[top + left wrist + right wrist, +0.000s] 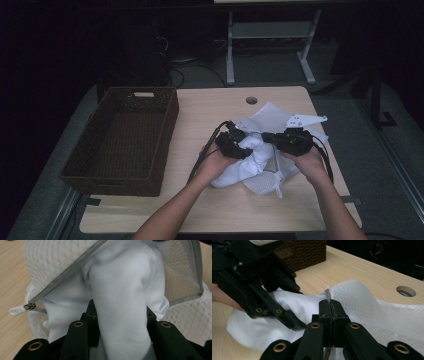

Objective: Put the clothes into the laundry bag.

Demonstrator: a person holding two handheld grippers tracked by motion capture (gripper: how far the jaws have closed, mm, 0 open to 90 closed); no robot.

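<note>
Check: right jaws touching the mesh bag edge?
Touching. Right gripper view: right gripper jaws pressed together on the mesh bag zipper edge, no gap.

A: Where is free room being left on the table (210,210)?

B: The strip along the near edge is being left bare, and so is the stretch between the wicker basket (122,137) and the white garment (250,162); a gripper could be passed there.

A: What is being blocked?

B: The left side is being taken up by the basket, whose walls are standing high. The right half is being covered by the garment and the mesh laundry bag (280,120), which are touching.

A: And between the hands?

B: The gap is being kept narrow; the left gripper (234,144) and right gripper (290,140) are being held close together over the cloth.
</note>
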